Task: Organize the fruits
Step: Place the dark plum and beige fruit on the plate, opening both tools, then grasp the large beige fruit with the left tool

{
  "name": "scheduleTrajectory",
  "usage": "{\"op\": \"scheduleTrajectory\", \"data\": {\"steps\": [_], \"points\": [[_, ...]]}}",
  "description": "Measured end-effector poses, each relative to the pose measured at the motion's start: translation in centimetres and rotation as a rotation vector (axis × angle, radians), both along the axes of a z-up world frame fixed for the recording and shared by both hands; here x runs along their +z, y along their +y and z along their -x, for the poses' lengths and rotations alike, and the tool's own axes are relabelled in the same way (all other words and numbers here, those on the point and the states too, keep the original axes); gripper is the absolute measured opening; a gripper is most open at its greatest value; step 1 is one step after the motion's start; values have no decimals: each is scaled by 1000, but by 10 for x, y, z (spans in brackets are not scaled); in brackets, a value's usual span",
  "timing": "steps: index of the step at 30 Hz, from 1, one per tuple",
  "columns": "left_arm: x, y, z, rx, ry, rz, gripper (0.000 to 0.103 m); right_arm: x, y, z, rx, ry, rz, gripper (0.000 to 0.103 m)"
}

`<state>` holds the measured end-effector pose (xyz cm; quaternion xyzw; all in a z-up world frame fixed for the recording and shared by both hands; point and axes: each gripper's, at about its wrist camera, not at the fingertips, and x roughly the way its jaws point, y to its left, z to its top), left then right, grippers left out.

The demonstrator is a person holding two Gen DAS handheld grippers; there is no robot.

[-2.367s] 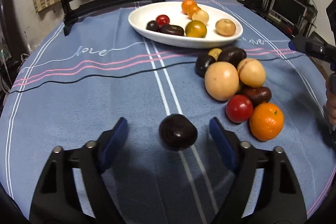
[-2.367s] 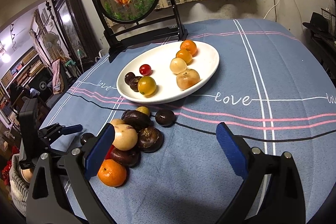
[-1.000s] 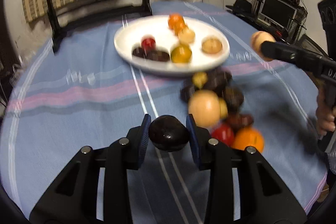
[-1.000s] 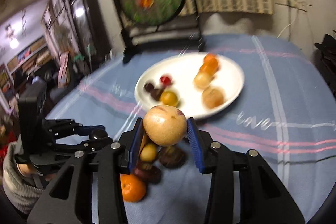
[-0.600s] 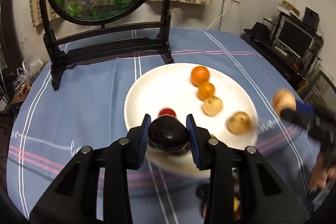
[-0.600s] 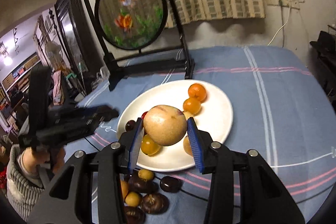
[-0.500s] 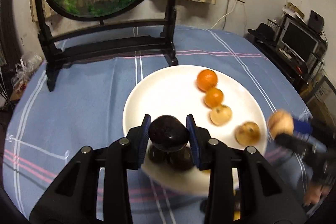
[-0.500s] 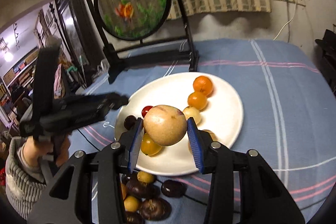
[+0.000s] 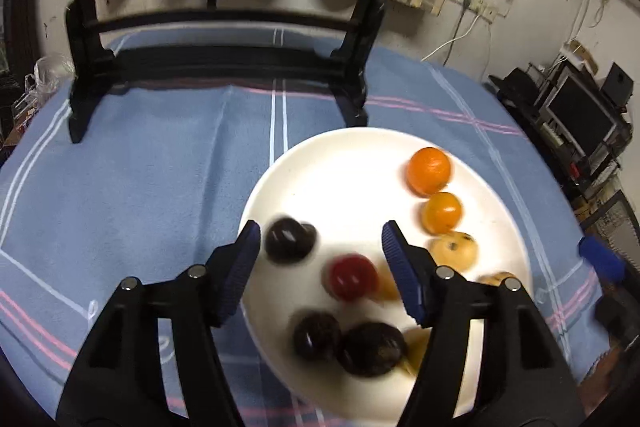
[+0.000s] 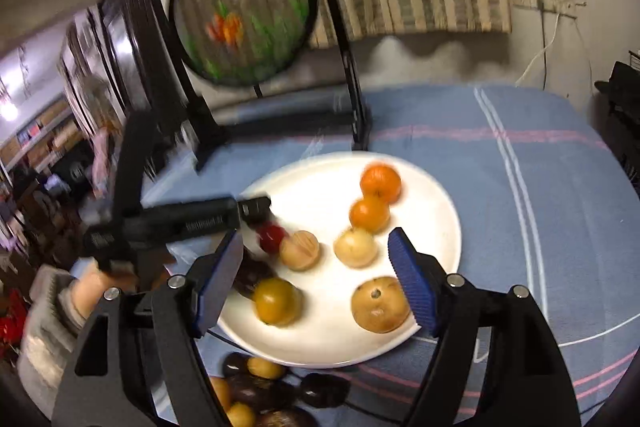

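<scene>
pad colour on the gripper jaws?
Blue ribbed pads on black plastic jaws; clearest in the right wrist view.

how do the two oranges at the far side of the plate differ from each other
The far orange looks bigger than the near orange, though the fisheye lens may exaggerate that. The far one sits closer to the white plate's back rim; the near one lies beside a tan fruit. Both are round, orange and resting on the plate.

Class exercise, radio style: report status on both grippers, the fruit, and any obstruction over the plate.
Left gripper and right gripper: fingers opening, nothing pinched. Dark fruit and tan fruit lie on white plate. More fruit waits on cloth. Nothing blocking.
</scene>
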<state>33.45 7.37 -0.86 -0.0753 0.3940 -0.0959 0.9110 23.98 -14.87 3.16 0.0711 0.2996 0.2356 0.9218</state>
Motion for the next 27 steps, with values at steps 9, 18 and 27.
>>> {"op": "scheduleTrajectory", "data": {"steps": [9,18,27], "points": [[-2,-11,118,-76,-41,-119,86,12,-23,71,20,-50,13,94],[-18,-44,181,-173,-74,-171,92,-24,-64,89,-51,68,-68,94],[-40,-57,170,-184,-17,-260,93,-29,-63,88,-53,93,-58,94]]}}
